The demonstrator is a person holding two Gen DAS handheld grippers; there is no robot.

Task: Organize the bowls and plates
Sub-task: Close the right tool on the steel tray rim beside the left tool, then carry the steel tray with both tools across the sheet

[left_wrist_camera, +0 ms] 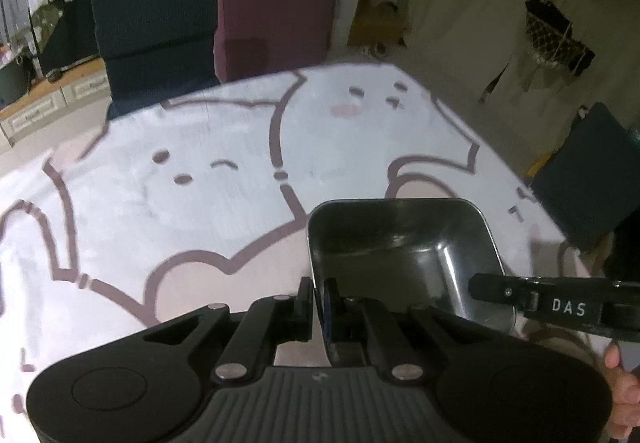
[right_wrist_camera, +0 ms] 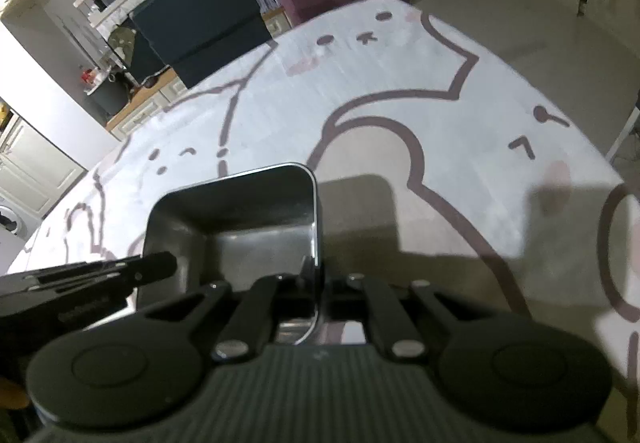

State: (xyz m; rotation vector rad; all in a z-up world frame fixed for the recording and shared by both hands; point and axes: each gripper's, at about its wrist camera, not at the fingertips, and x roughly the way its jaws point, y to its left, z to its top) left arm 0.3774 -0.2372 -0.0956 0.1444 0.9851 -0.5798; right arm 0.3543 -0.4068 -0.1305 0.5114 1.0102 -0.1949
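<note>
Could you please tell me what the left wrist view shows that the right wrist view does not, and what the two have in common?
Only the left wrist view shows a person's fingers at its lower right edge and the lettering on the right claw. Only the right wrist view shows the tray's shadow on the cloth and white cabinet doors. Both show the square metal tray, each claw shut on a side wall, the cartoon-printed cloth and the maroon cushion.

Dim indoor light, hard shadows on the cloth (right_wrist_camera: pixel 400 227), soft blur, fisheye-bent edges.
</note>
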